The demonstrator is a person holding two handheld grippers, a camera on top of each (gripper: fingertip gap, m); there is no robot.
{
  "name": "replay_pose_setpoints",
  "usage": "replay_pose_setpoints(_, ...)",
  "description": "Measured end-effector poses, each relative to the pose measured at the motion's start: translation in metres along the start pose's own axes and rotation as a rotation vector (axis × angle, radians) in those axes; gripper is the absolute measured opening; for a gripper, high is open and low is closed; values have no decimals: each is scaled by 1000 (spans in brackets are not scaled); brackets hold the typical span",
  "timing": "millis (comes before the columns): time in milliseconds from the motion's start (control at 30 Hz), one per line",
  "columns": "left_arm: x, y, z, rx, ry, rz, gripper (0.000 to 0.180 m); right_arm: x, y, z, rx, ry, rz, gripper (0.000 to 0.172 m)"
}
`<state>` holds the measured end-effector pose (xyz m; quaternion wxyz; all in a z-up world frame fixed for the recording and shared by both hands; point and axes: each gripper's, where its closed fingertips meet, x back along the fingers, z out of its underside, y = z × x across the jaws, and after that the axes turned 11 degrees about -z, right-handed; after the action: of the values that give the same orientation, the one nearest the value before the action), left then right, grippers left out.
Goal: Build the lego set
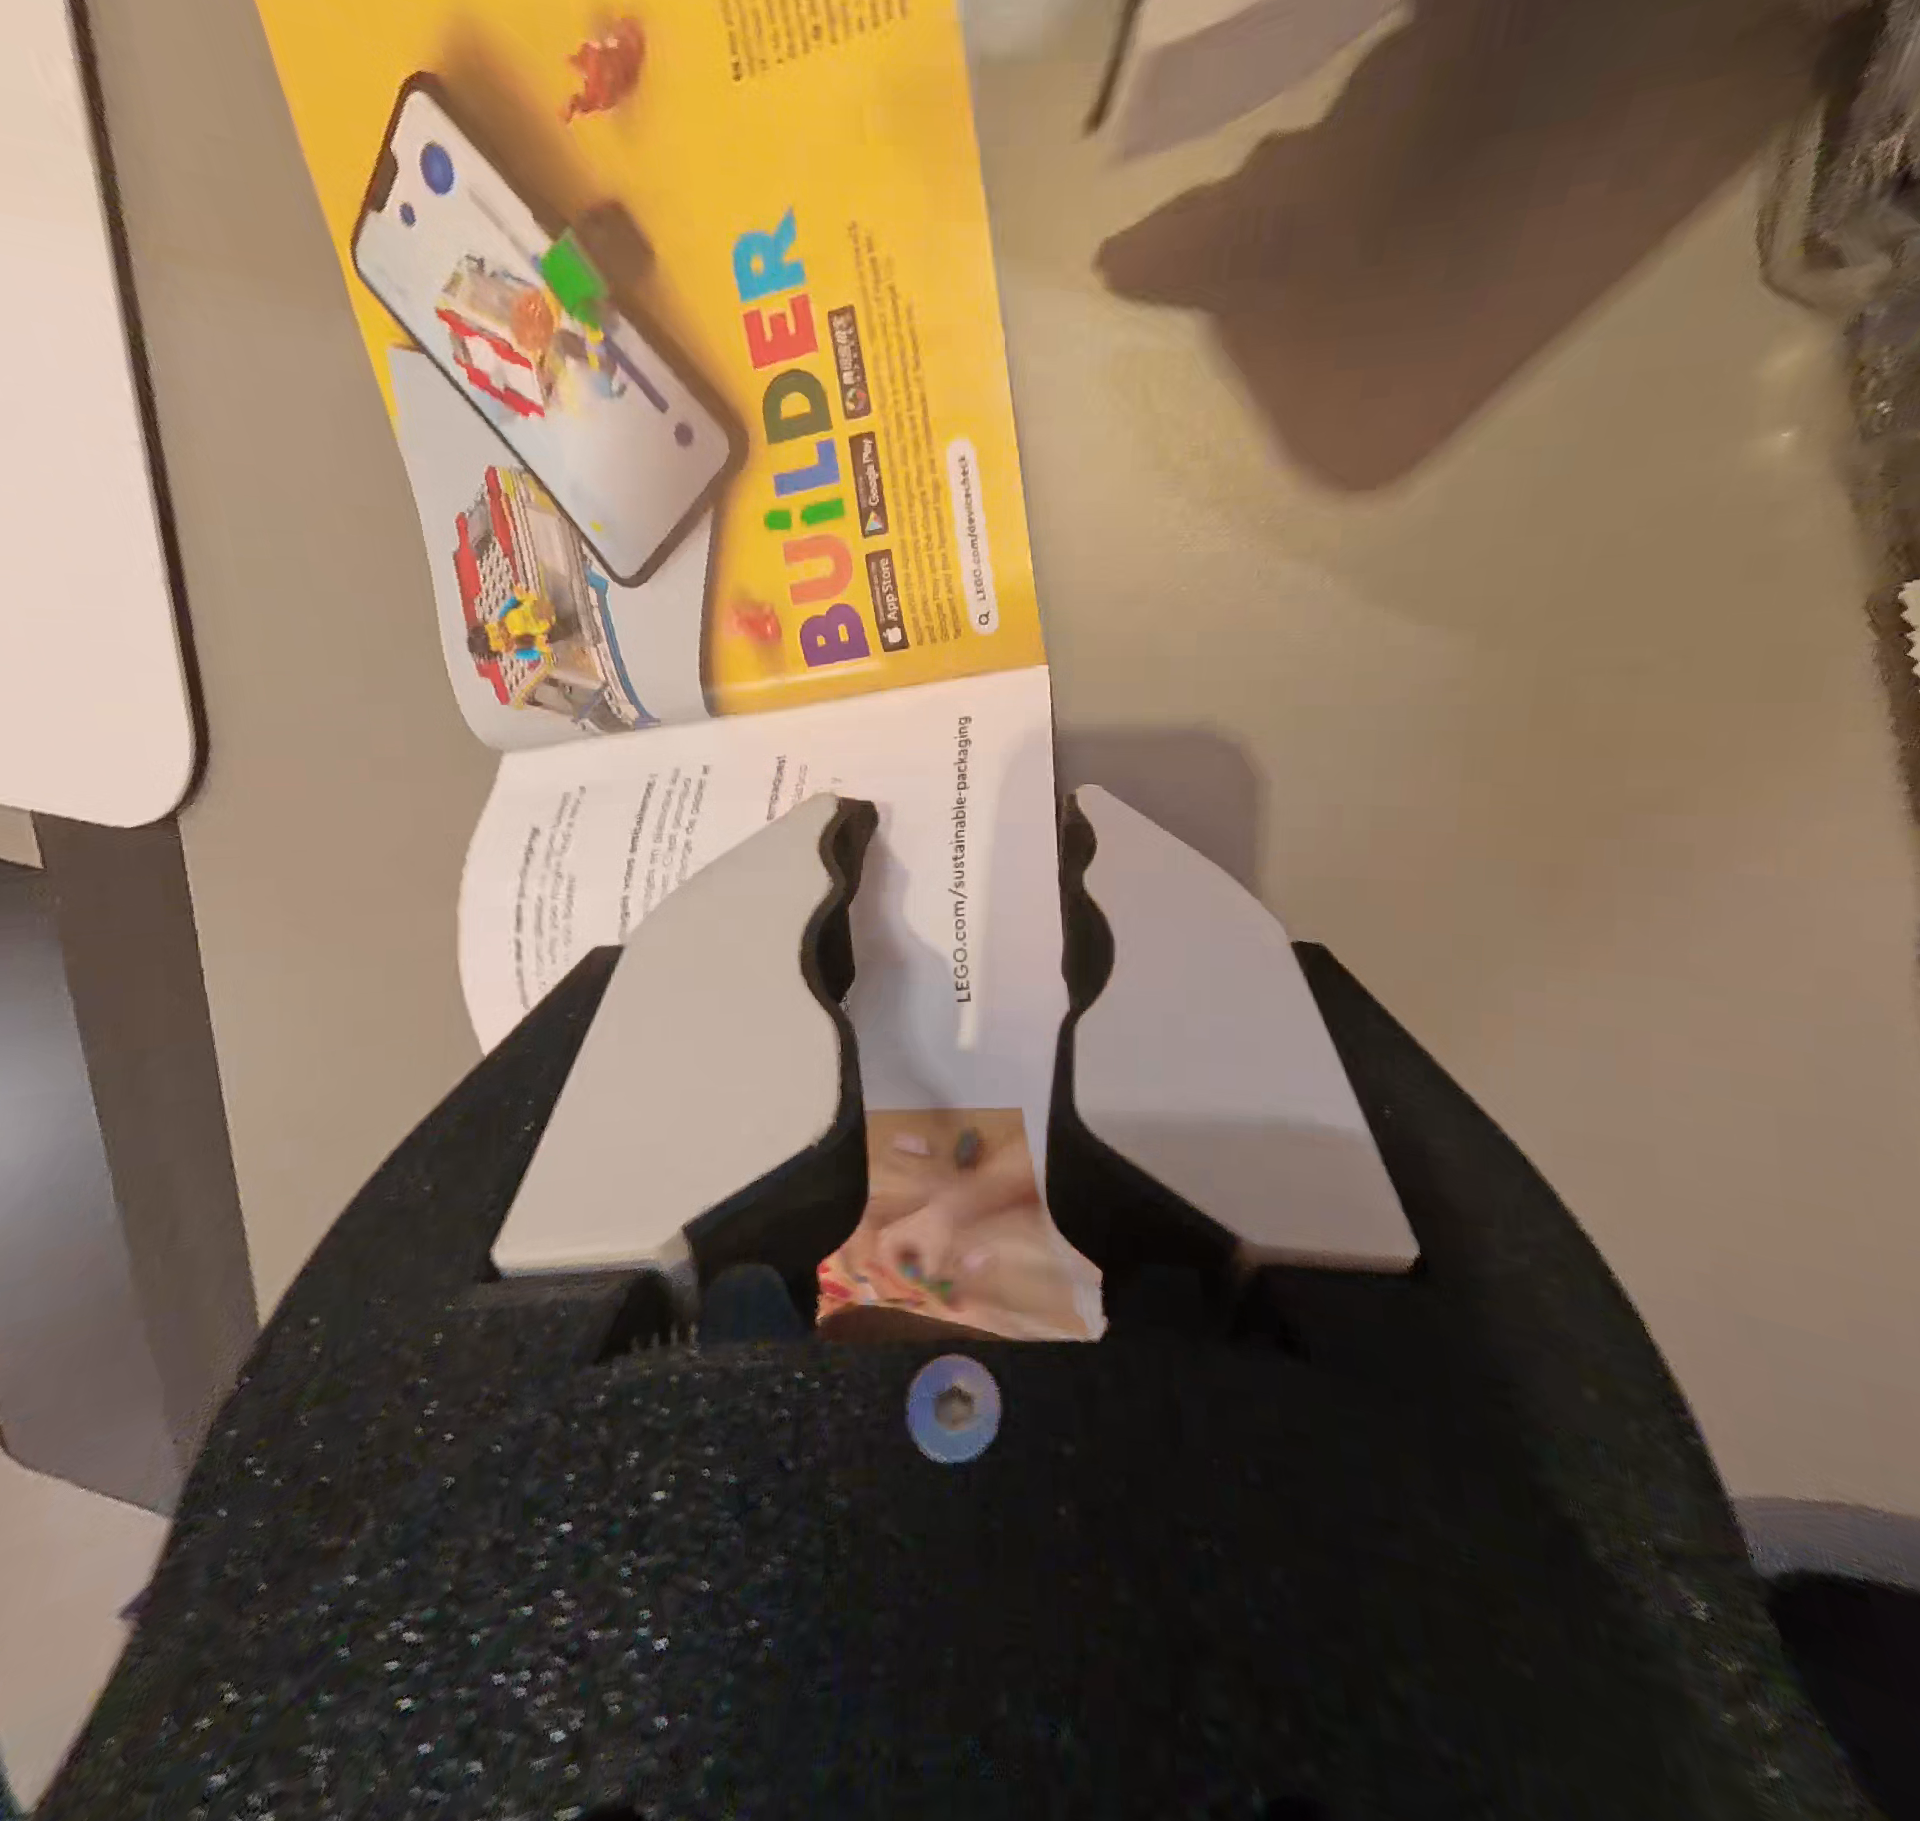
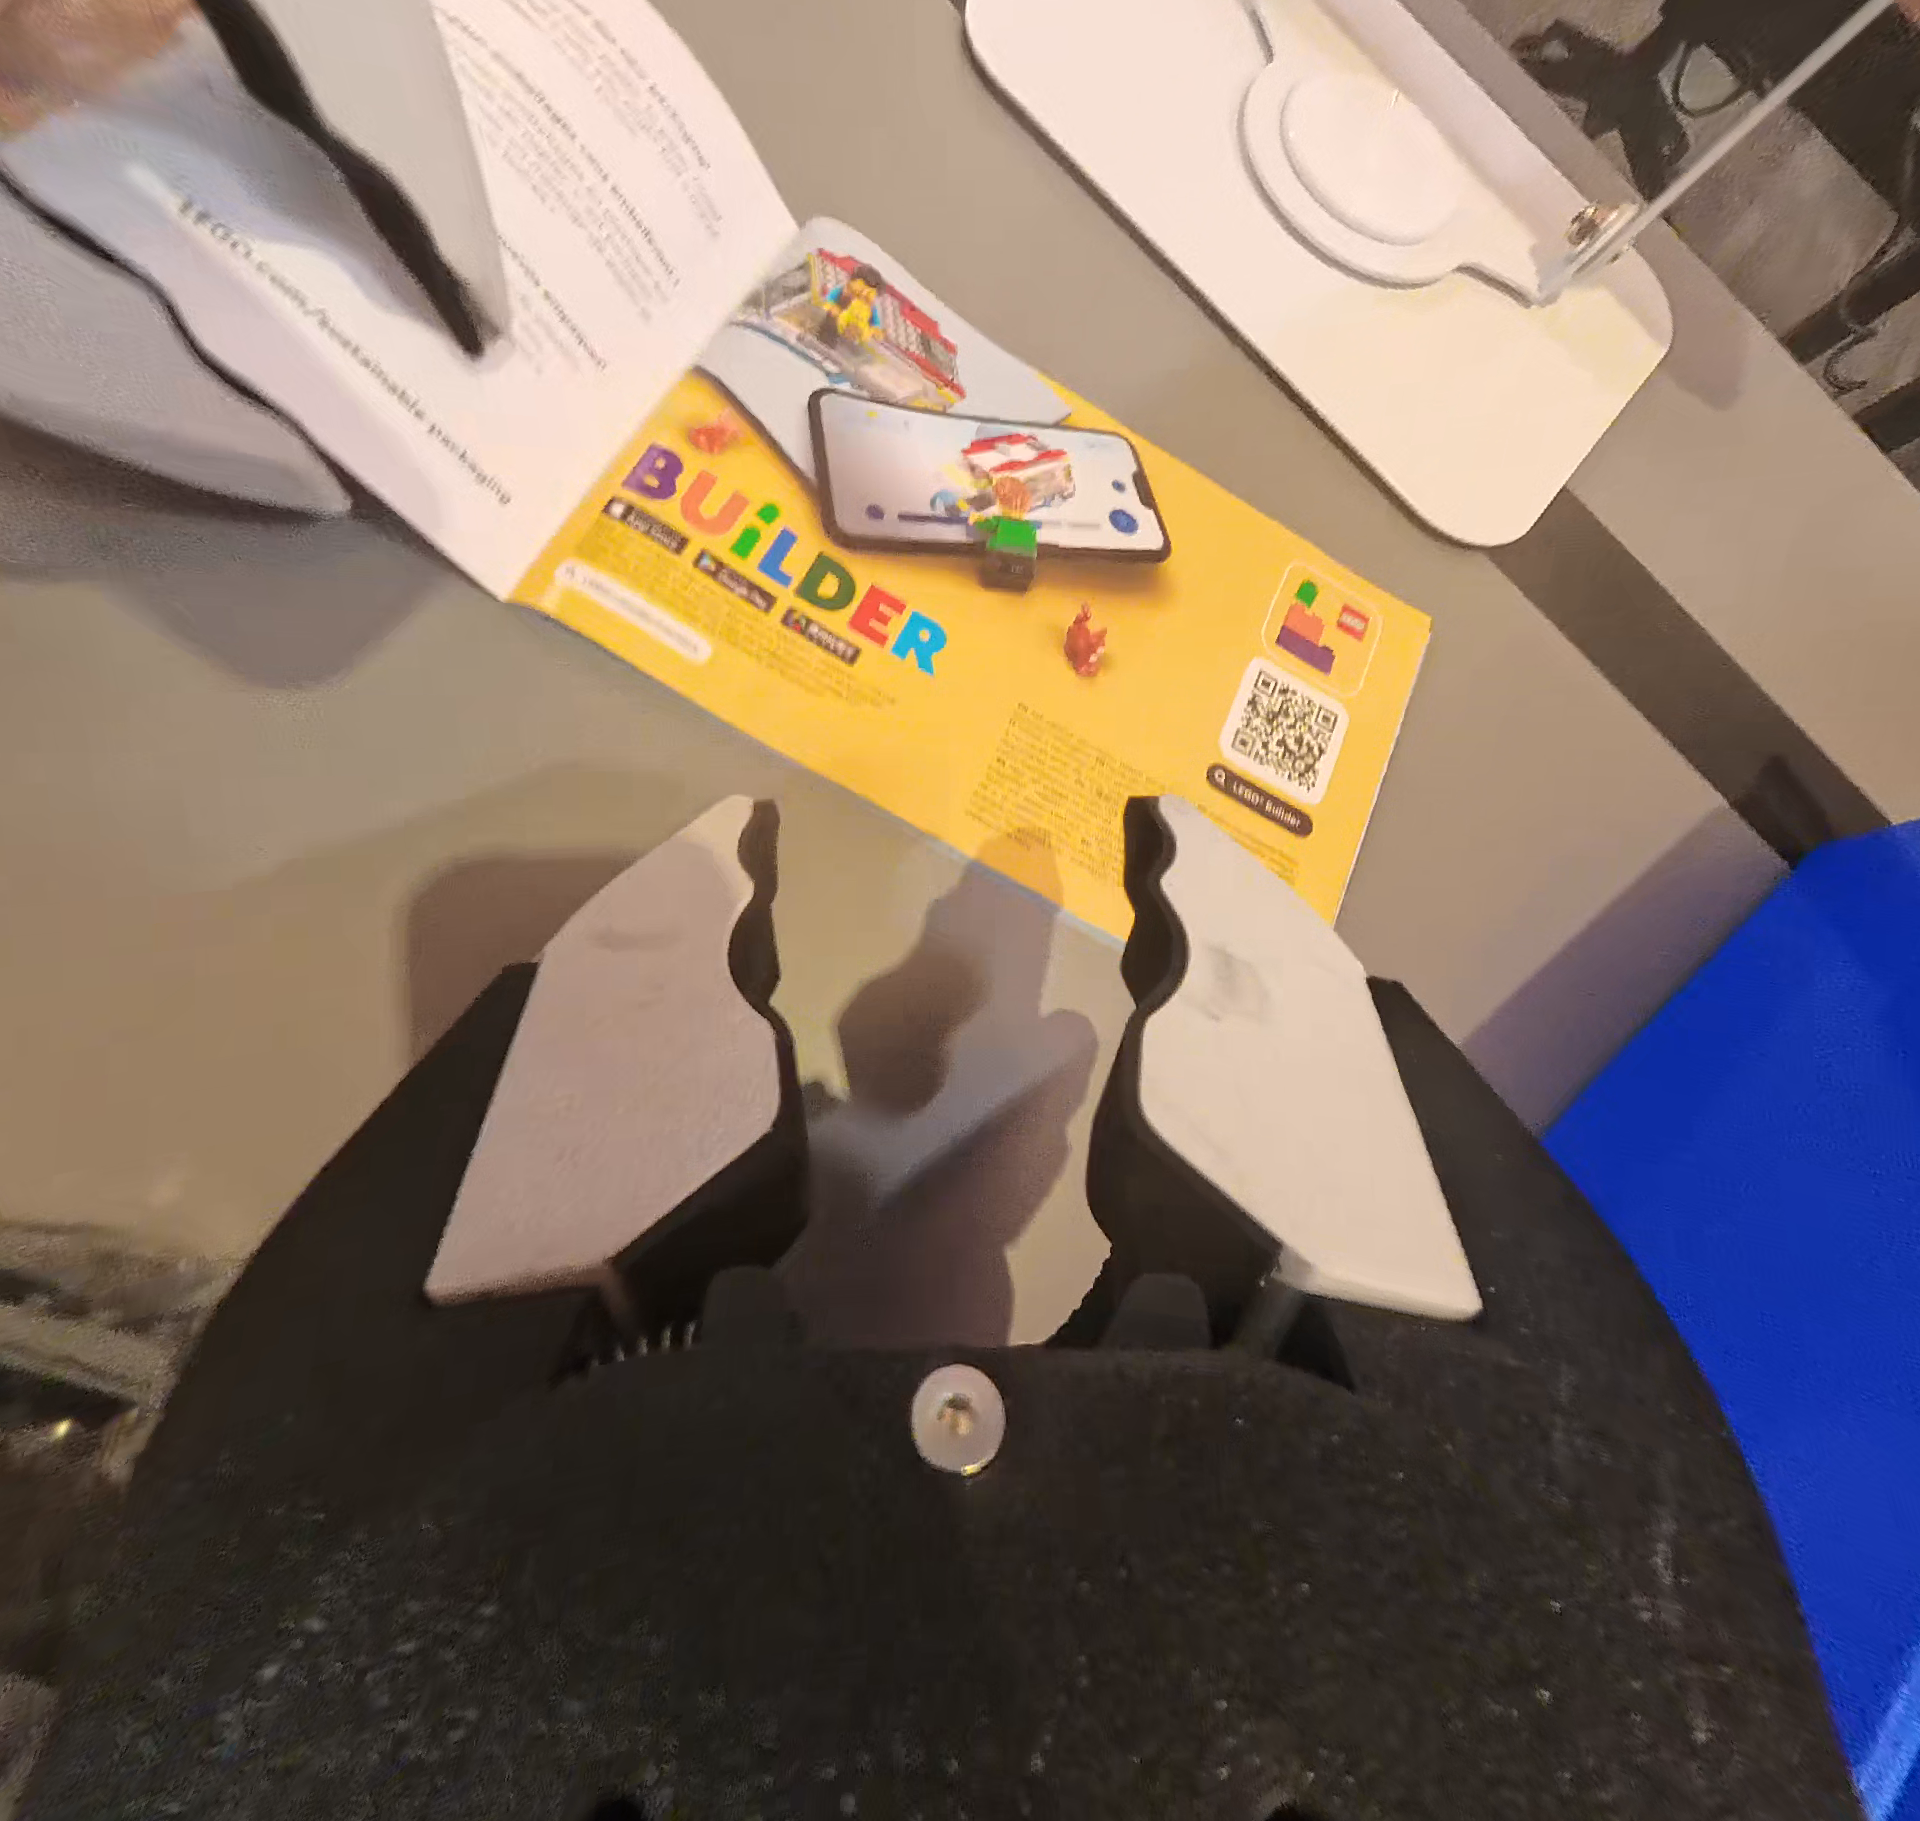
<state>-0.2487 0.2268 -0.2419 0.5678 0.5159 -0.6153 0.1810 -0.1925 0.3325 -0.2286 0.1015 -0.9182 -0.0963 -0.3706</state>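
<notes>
The left gripper (image 1: pixel 966 815) stands partly open around the raised white page (image 1: pixel 935 898) of an open booklet (image 2: pixel 966 649); its pads do not press the sheet. The right gripper (image 2: pixel 951 815) hangs wide and bare just over the booklet's yellow page (image 2: pixel 1143 722), which lies flat on the grey table (image 2: pixel 312 836). A white stand base (image 2: pixel 1299 213) sits beyond.

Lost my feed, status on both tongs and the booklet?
Left tongs open around booklet's white page. Right tongs open, empty, at yellow page edge. White stand beyond.
</notes>
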Motion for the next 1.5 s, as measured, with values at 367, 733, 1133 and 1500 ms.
replay_pose_setpoints(367, 22, 10, -59, 107, -134, -109, 50, 39, 24, 30, 105, -131, -55, 57)
replay_pose_setpoints(733, -34, 50, -137, 300, -168, -58, 66, 49, 29, 47, 122, -148, -122, 53)
replay_pose_setpoints(1133, -68, 97, -179, 601, -158, -7, 69, 55, 30, 57, 165, -127, -152, 49)
replay_pose_setpoints(1500, -107, 96, -158, 443, -136, 93, 75, 57, 40, 62, 252, -110, -158, 49)
